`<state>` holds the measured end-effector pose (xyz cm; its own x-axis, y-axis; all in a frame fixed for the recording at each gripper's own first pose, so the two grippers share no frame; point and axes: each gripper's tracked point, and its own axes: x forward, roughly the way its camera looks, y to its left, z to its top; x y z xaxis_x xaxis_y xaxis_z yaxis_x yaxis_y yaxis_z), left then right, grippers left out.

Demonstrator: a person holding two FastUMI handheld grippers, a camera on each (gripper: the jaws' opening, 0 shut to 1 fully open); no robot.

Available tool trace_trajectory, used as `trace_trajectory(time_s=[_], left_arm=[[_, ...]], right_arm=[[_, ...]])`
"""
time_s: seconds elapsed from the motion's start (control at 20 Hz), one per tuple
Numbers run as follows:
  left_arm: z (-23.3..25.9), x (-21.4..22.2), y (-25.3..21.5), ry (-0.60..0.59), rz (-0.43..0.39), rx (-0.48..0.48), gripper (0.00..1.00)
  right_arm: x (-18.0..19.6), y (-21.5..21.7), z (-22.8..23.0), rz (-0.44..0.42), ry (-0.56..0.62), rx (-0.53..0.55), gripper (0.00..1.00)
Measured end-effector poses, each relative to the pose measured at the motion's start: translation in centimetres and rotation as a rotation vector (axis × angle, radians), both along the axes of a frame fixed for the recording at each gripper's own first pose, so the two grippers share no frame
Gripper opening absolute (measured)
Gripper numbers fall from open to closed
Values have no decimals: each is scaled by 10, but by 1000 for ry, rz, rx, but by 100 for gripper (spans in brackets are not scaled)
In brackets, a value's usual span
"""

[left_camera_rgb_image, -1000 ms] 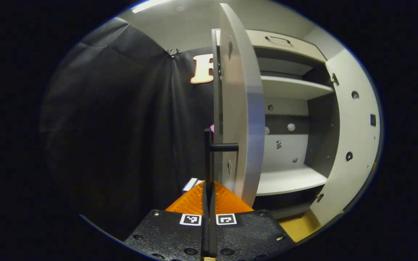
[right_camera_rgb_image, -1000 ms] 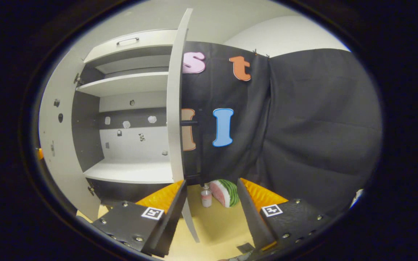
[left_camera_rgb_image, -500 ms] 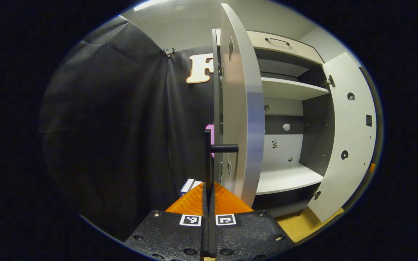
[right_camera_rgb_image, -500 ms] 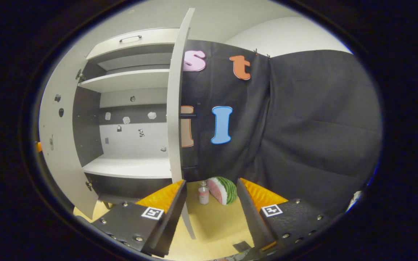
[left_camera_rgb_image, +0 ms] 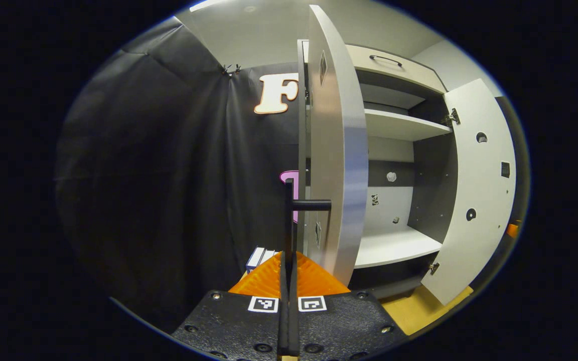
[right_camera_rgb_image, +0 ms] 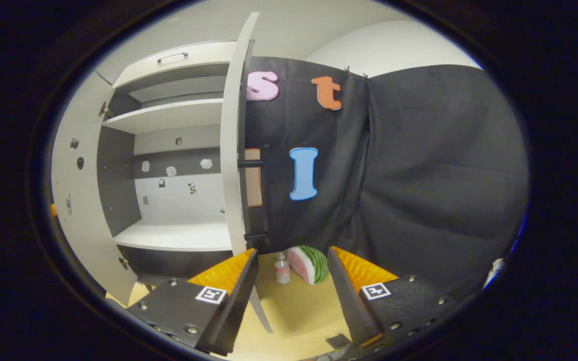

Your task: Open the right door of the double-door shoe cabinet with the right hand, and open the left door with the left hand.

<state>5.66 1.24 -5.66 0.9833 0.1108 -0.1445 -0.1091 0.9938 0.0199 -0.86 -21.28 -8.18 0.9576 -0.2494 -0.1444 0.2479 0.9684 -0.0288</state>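
- Clamping the dark bar handle (left_camera_rgb_image: 289, 215) of the left door (left_camera_rgb_image: 336, 150), my left gripper (left_camera_rgb_image: 289, 281) has its fingers pressed together on the bar at lower centre of the left gripper view, with no gap between them.
- Standing wide apart at the bottom of the right gripper view, the fingers of my right gripper (right_camera_rgb_image: 291, 281) hold nothing; the right door (right_camera_rgb_image: 231, 150) rises edge-on just above the left finger, its own dark handle (right_camera_rgb_image: 250, 163) poking out at mid-frame, well clear of the jaws.
- Both doors are swung out from the shoe cabinet (left_camera_rgb_image: 399, 125), which sits centre-right in the left gripper view; white shelves and a grey back panel lie exposed inside.
- I judge each door a rigid laminated board, flat, smooth and pale grey, light enough to swing freely on its hinges (left_camera_rgb_image: 450, 118); it should follow an arc and resist any straight pull.
- The slim round bar, stiff and probably metal, is the place to hold; the smooth door face would be slippery to pinch.
- A top drawer (right_camera_rgb_image: 178, 59) with a thin handle caps the cabinet.
- On the yellow floor (right_camera_rgb_image: 299, 306) between my right fingers sit a toy watermelon slice (right_camera_rgb_image: 309, 263) and a small bottle (right_camera_rgb_image: 282, 271), near the black cloth wall.
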Motion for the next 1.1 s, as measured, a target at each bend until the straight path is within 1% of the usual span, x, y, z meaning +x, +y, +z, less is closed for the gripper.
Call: trace_trajectory(time_s=[0.35, 0.7, 0.85, 1.0, 1.05, 1.1], left_arm=[[2, -3, 0, -6, -15, 0, 0], [5, -6, 1, -26, -47, 5, 0], [3, -7, 2, -11, -33, 13, 0], [4, -6, 3, -10, -12, -21, 2], [4, -6, 2, -10, -9, -29, 2], [4, -9, 2, -3, -5, -29, 2]], right_arm=[[7, 3, -2, 10, 0, 4, 82], [9, 2, -5, 19, 0, 40, 83], [7, 0, -6, 22, 2, 31, 82], [5, -3, -6, 20, 3, 26, 83], [2, -4, -6, 20, 4, 27, 89], [2, -5, -7, 19, 4, 26, 89]])
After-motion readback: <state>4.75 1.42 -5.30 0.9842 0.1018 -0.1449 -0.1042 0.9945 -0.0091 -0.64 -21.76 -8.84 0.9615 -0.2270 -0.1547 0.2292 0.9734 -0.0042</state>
